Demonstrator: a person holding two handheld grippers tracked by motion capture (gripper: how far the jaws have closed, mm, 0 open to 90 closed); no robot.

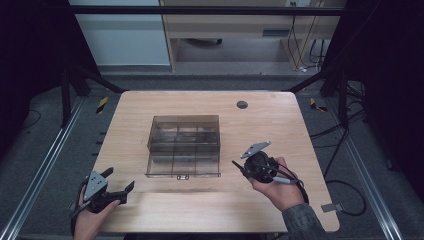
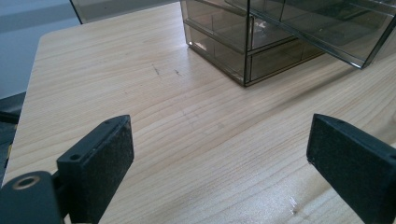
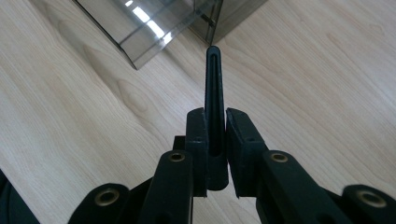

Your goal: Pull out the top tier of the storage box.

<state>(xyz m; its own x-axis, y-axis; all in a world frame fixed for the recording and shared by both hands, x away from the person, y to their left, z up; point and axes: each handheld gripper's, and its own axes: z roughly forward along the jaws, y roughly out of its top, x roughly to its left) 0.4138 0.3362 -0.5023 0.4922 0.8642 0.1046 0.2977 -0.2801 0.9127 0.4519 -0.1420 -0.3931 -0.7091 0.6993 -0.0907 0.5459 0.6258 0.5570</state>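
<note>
High view: wooden table with a smoked, see-through drawer box near the centre, lowest drawer drawn slightly toward 6 o'clock, a small label at its front edge. A round dark grommet at about 1 o'clock from the box, well apart from it. Left gripper at 7 o'clock from the box, near the table's front-left corner, held in a hand, jaws spread wide and pointing toward 2 o'clock, nothing between them. Right gripper at 4 o'clock from the box, just beside its front-right corner, gripped in a sleeved hand, nose aimed toward 10 o'clock; something thin and dark juts from it, too small here to make out well. Left gripper view: two black padded jaws far apart at the bottom corners, bare wood grain between them, the drawer box at 1 o'clock with stacked compartments visible through its walls. Right gripper view: jaws pinched tight on a slim black slotted strip, possibly a flat plastic tool, standing straight up toward 12 o'clock; its tip lies near a corner of the box, above pale table wood.
</note>
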